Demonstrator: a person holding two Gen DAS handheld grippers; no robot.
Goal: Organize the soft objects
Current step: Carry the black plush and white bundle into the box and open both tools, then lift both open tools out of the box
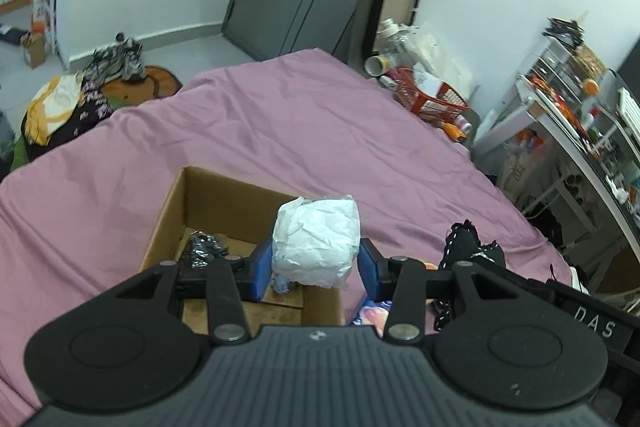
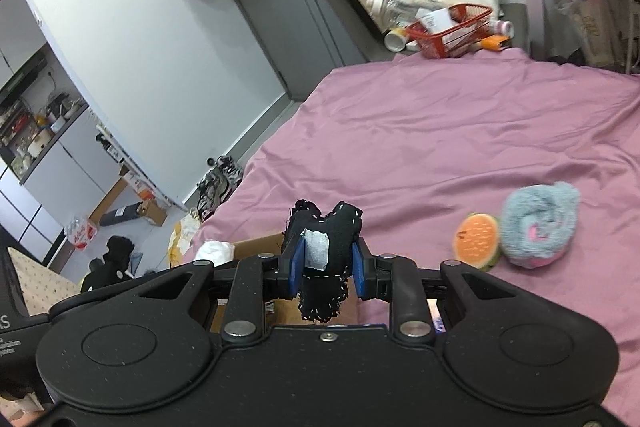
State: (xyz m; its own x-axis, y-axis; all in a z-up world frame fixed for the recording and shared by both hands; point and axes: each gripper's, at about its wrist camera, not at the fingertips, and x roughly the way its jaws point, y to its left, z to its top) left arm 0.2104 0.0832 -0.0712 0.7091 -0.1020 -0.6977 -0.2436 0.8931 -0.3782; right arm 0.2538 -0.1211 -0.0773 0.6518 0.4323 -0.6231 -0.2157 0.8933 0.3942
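White bundle [image 1: 316, 241]: crumpled, plastic-wrapped, pinched between the blue pads of the left gripper [image 1: 316, 269], held above the box's right part.
Box [image 1: 172, 203]: open cardboard, on the pink sheet [image 1: 280, 131]; a dark glittery item [image 1: 206, 251] lies inside by its left wall.
Black cloth [image 2: 324, 259]: white-stitched, with a grey patch, clamped in the right gripper [image 2: 326, 273], held just right of the box.
Blue towel roll [image 2: 538, 223]: on the sheet, well right of the box.
Orange slice toy [image 2: 478, 239]: touching the roll's left side.
Red basket [image 1: 434, 97]: beyond the bed's far corner, far from the box.
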